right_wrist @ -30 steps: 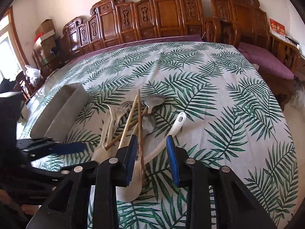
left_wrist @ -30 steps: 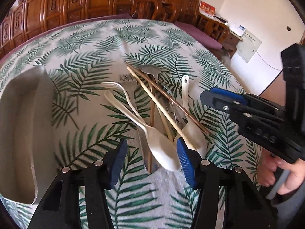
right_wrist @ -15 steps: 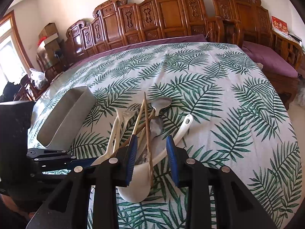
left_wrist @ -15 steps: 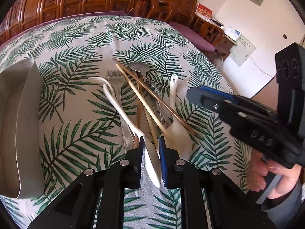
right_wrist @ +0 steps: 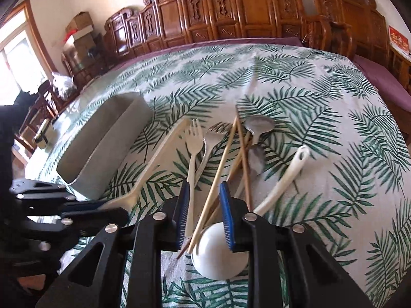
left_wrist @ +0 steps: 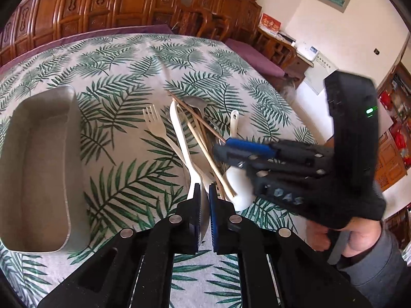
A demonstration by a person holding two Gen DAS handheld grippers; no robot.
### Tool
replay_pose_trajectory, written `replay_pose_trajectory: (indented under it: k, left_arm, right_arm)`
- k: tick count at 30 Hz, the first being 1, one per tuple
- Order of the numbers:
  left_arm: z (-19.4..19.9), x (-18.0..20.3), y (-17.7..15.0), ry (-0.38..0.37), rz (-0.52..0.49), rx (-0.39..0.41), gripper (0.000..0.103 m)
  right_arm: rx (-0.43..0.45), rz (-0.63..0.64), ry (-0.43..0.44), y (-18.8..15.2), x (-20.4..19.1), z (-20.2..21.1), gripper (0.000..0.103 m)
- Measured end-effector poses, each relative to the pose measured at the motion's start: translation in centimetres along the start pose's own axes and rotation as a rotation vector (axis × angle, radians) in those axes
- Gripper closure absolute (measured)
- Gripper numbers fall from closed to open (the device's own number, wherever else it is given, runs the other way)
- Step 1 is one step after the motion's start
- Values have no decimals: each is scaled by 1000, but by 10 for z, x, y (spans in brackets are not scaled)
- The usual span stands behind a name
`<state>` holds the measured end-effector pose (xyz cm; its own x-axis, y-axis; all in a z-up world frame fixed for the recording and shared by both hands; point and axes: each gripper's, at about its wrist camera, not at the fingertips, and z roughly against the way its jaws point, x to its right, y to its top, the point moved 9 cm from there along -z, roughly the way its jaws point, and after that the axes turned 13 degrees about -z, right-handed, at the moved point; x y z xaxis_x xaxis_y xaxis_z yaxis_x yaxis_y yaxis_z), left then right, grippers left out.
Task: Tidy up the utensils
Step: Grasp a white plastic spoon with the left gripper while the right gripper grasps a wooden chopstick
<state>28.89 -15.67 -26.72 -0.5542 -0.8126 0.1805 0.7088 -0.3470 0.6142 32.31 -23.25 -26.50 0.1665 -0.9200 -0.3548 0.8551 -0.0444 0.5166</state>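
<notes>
Now the left gripper (left_wrist: 204, 205) is clamped tight on the cream spoon (left_wrist: 179, 138), lifted from the utensil pile (right_wrist: 231, 148) on the tablecloth (right_wrist: 321, 89), while the right gripper's (right_wrist: 204, 214) jaws are closing around the chopsticks (right_wrist: 221, 164).

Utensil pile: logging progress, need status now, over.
Left gripper shut on the cream spoon. Right gripper closing around chopsticks, no grip seen yet. Metal tray empty. White ladle under the chopsticks.

Right gripper (left_wrist: 231, 151) blurred; ladle bowl (right_wrist: 218, 251) partly hidden behind its fingers.
</notes>
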Motion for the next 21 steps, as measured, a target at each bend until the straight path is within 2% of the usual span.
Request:
replay_pose_trajectory:
  k: [5,13,21]
  left_arm:
    - [7,-10,-1,-6,19,18,98]
    - [12,-18,-2,0,12,28,98]
    - [21,-19,0,-1,10,48,98]
  right_arm:
    - [-18,17,-32,-1,-5,-15,87]
    - [-26,24,-110,9,3,-36,87]
    - [-57,44,-165,5,5,-49,90]
